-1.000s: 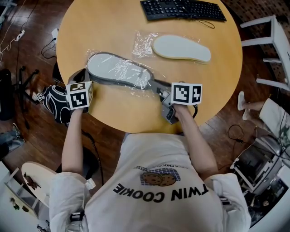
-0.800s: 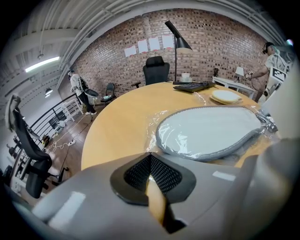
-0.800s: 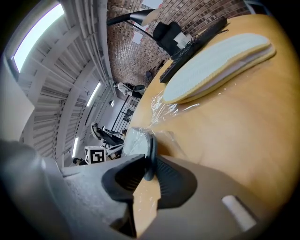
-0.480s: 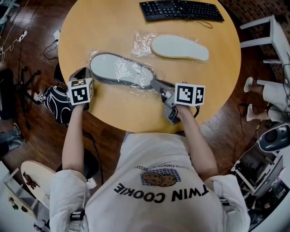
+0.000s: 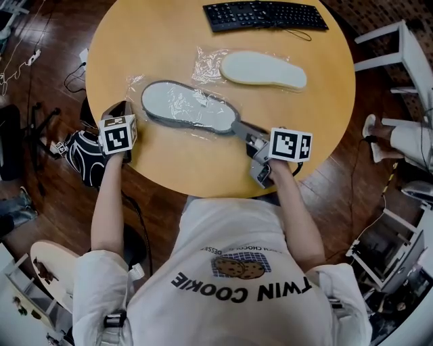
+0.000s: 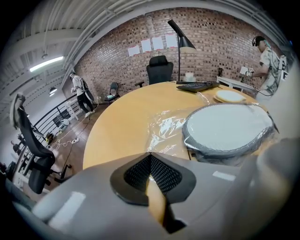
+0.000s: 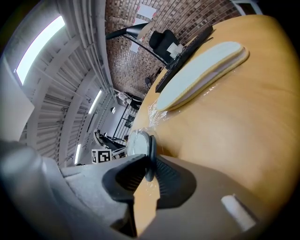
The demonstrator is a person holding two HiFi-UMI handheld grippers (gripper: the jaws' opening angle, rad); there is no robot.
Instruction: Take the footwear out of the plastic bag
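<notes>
A grey-rimmed slipper (image 5: 186,107) lies flat on the round wooden table (image 5: 176,162), inside a clear plastic bag (image 5: 134,82). My right gripper (image 5: 245,132) is shut on the slipper's near right end. Its jaws have just been closing, and the right gripper view shows the slipper's grey edge (image 7: 138,143) pinched between the pads. My left gripper (image 5: 122,108) rests at the table's left edge, shut, with nothing between its pads. In the left gripper view the bag (image 6: 166,131) and slipper (image 6: 227,126) lie just ahead of it.
A second, cream-coloured slipper (image 5: 262,69) lies further back with its bag (image 5: 206,64) at its left end. A black keyboard (image 5: 264,15) sits at the far edge. White furniture (image 5: 399,47) stands to the right, and a patterned bag (image 5: 81,152) is on the floor at the left.
My right gripper has drawn to the right, and the grey slipper has slid that way with it. The left gripper has stayed put.
</notes>
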